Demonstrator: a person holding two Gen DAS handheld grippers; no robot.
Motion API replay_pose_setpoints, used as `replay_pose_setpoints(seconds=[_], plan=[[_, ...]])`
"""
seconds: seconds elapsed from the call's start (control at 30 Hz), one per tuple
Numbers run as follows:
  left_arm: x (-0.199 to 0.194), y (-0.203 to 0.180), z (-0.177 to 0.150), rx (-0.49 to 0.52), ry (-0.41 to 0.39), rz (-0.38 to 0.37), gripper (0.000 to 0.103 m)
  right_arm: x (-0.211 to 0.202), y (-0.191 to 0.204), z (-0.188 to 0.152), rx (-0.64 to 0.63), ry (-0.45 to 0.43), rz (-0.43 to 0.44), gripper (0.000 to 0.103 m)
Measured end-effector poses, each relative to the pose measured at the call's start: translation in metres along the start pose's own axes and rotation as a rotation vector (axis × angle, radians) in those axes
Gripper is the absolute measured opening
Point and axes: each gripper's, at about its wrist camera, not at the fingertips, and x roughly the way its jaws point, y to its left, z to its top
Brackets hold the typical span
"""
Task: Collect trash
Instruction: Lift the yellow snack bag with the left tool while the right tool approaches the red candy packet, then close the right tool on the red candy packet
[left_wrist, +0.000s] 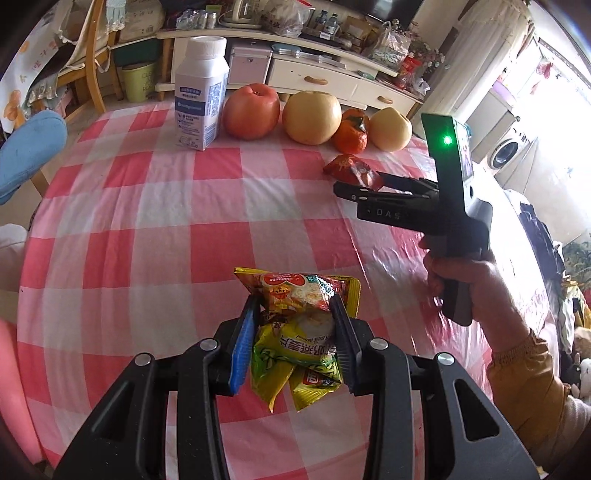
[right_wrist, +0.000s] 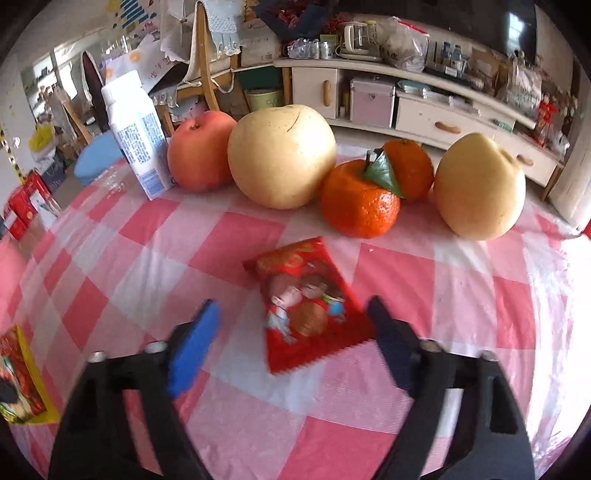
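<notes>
My left gripper (left_wrist: 294, 300) is shut on a bundle of yellow and green snack wrappers (left_wrist: 295, 332), held just above the pink checked tablecloth (left_wrist: 147, 221). The same bundle shows at the lower left edge of the right wrist view (right_wrist: 22, 380). A red snack wrapper (right_wrist: 295, 273) lies flat on the cloth in front of the fruit. My right gripper (right_wrist: 293, 303) is open and straddles its near half, blue pad to the left and black pad close to its right edge. In the left wrist view the right gripper (left_wrist: 360, 182) reaches to the red wrapper (left_wrist: 351, 168), held by a person's hand.
Along the table's far side stand a white milk bottle (left_wrist: 201, 96), a red apple (left_wrist: 251, 110), a large pear (left_wrist: 312, 117), two tangerines (left_wrist: 351, 134) and a smaller pear (left_wrist: 390, 129). A green bin (left_wrist: 138, 81) sits on the floor behind, a blue-cushioned chair (left_wrist: 26, 151) at left.
</notes>
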Motion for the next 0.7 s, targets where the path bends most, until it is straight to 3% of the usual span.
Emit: replay_pose_setpoints(seconds=[0.07, 0.5, 0.67, 0.7], plan=[[-0.001, 0.0, 0.001, -0.006, -0.004, -0.007, 0.04, 0.0, -0.003, 0.0, 0.004, -0.007, -0.011, 0.055], [-0.006, 0.009, 0.003, -0.036, -0.015, -0.035, 0.04, -0.008, -0.022, -0.002, 0.091, -0.035, 0.057, 0.05], [-0.001, 0.003, -0.003, 0.041, 0.025, -0.033, 0.04, -0.018, -0.021, -0.01, 0.098, -0.056, 0.039, 0.05], [0.001, 0.001, -0.005, 0.066, 0.041, -0.041, 0.044, -0.02, -0.019, -0.011, 0.099, -0.058, 0.037, 0.05]])
